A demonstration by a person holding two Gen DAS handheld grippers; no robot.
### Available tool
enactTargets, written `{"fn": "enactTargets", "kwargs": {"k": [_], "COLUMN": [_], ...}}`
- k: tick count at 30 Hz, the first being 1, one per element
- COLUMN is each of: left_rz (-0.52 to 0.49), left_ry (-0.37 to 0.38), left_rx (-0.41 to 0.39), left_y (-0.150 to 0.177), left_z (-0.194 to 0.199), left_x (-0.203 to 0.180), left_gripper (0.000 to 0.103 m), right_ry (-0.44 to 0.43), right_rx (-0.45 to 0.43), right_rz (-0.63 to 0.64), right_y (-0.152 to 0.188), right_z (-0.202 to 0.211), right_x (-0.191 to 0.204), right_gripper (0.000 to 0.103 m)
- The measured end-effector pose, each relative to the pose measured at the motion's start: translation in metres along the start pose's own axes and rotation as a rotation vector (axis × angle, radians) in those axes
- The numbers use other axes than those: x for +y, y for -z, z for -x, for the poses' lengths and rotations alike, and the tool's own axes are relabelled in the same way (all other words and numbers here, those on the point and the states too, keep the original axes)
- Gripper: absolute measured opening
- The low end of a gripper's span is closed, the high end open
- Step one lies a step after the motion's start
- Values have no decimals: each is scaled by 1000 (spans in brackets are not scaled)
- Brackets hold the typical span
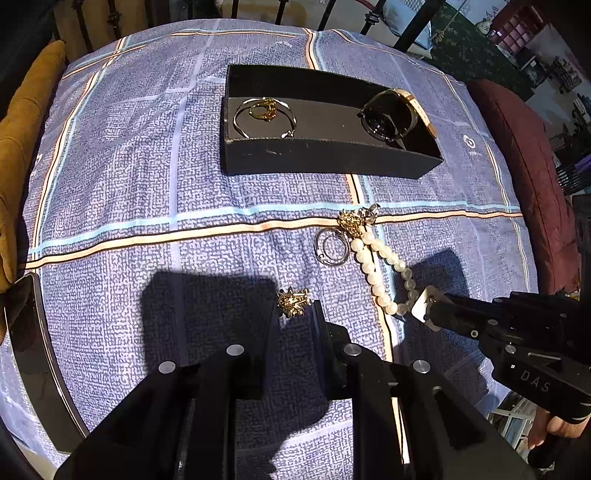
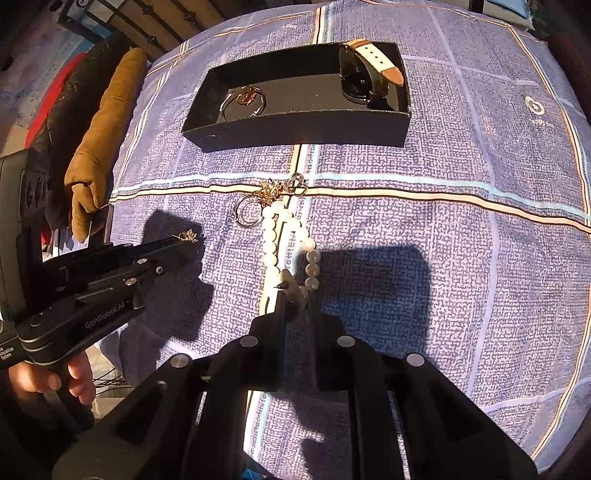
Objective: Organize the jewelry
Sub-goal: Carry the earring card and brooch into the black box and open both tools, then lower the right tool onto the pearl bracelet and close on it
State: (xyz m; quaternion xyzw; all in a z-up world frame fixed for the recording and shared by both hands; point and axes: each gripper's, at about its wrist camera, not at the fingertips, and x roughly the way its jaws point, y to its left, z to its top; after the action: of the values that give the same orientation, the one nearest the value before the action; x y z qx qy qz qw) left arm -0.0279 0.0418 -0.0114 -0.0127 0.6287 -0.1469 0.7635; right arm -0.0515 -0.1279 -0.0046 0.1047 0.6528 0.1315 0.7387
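Observation:
A black tray [image 1: 325, 158] [image 2: 295, 131] lies on the blue checked cloth and holds a silver bangle [image 1: 264, 118], a gold ring [image 1: 263, 110] and a watch [image 1: 391, 114] [image 2: 369, 74]. Nearer lie a pearl bracelet [image 1: 373, 273] [image 2: 273, 240], a gold chain clump [image 1: 351, 221] [image 2: 269, 192] and silver hoop rings [image 1: 330, 247] [image 2: 247, 214]. My left gripper [image 1: 295, 314] [image 2: 184, 240] has its fingers close around a small gold piece [image 1: 293, 302] [image 2: 188, 235]. My right gripper [image 2: 295, 291] [image 1: 421, 306] is shut on the near end of the pearl bracelet.
A mustard cushion [image 1: 22, 147] [image 2: 99, 147] lies at the left edge and a dark red cushion [image 1: 532, 184] at the right. A dark phone-like slab [image 1: 33, 350] lies at the near left. The cloth ends at an iron bed frame [image 1: 369, 18] behind.

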Motion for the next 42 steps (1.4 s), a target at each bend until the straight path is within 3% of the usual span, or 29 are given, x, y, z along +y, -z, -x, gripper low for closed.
{"fn": "enactTargets", "kwargs": {"k": [13, 18, 23, 29, 31, 33, 35, 37, 38, 42], "left_rz": [-37, 2, 44, 72, 81, 89, 86, 88, 89, 109], "left_ry": [-3, 25, 33, -14, -27, -38, -47, -26, -28, -27], "left_rx": [25, -66, -163, -151, -131, -136, -153, -155, -154, -88], "left_y": [-8, -45, -105, -161, -165, -162, -155, -142, -134, -82], "left_z": [-4, 18, 39, 22, 15, 15, 19, 24, 26, 18], "left_x": [-19, -17, -12, -6, -4, -1, 1, 4, 6, 15], "left_gripper": [18, 18, 18, 18, 25, 59, 65, 68, 73, 87], "right_ry": [-3, -24, -36, 23, 39, 66, 89, 77, 66, 29], "right_rx": [24, -65, -179, -158, -128, -116, -137, -138, -133, -43], "right_rz": [38, 19, 18, 27, 17, -4, -9, -31, -40, -45], "right_y": [-13, -47, -107, -163, -170, -166, -155, -138, -128, -72], "right_z": [2, 27, 58, 42, 32, 29, 33, 36, 35, 18], "right_x": [3, 0, 0, -5, -10, -14, -16, -21, -23, -24], "right_gripper": [12, 12, 12, 12, 12, 22, 30, 30, 30, 30]}}
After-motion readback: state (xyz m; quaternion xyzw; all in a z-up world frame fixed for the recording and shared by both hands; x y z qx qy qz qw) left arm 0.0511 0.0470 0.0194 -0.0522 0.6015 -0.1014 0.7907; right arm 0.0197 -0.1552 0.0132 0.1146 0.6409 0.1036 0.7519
